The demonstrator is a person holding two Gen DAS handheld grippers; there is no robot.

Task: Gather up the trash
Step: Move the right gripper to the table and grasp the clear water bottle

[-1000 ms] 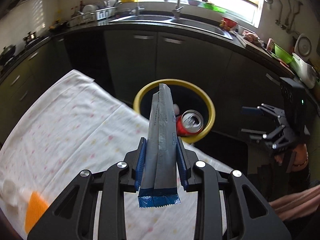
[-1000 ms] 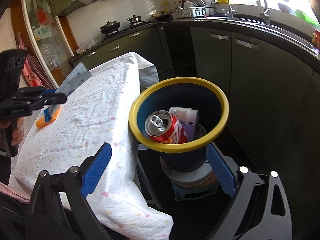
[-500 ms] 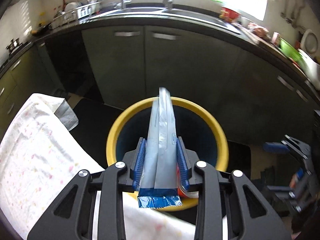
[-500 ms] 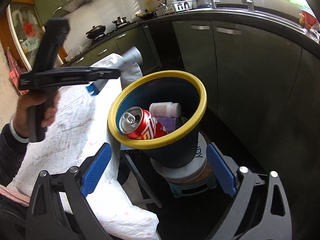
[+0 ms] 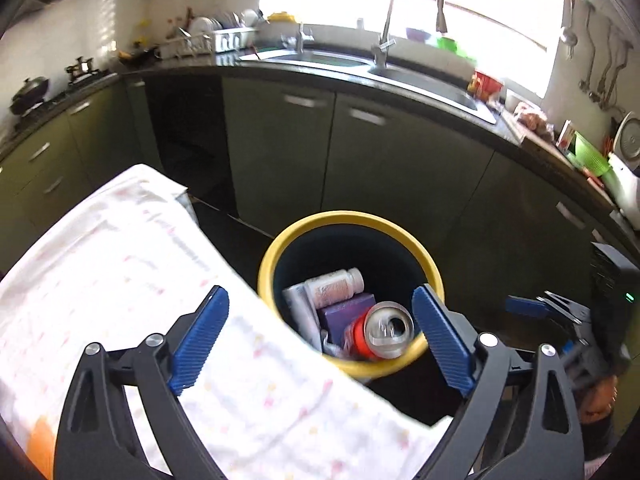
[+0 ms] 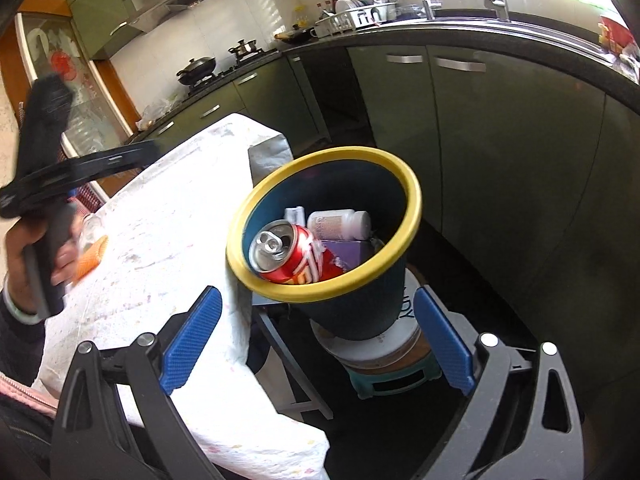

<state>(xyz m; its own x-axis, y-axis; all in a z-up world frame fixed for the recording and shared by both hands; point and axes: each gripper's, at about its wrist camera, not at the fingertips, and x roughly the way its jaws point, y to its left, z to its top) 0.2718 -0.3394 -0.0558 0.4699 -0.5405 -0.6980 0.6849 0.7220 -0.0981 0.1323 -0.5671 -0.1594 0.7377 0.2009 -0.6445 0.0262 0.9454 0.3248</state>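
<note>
Our left tongs (image 5: 320, 334) are spread wide and hold nothing; the right tongs (image 6: 318, 342) are spread too. The silver wrapper (image 5: 301, 312), pinched half a second ago, now lies in the yellow-rimmed bin (image 5: 434, 280) ahead, beside the red can (image 5: 382, 330). We should turn left to the orange piece (image 6: 92, 260).

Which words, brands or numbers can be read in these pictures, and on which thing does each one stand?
"DY": the last letters of a longer word on the white container under the trash bin; the rest is hidden.
Red soda can: white lettering, too distorted to read.
White pill bottle: label print too small and blurred.
Purple box: no readable text.
</note>
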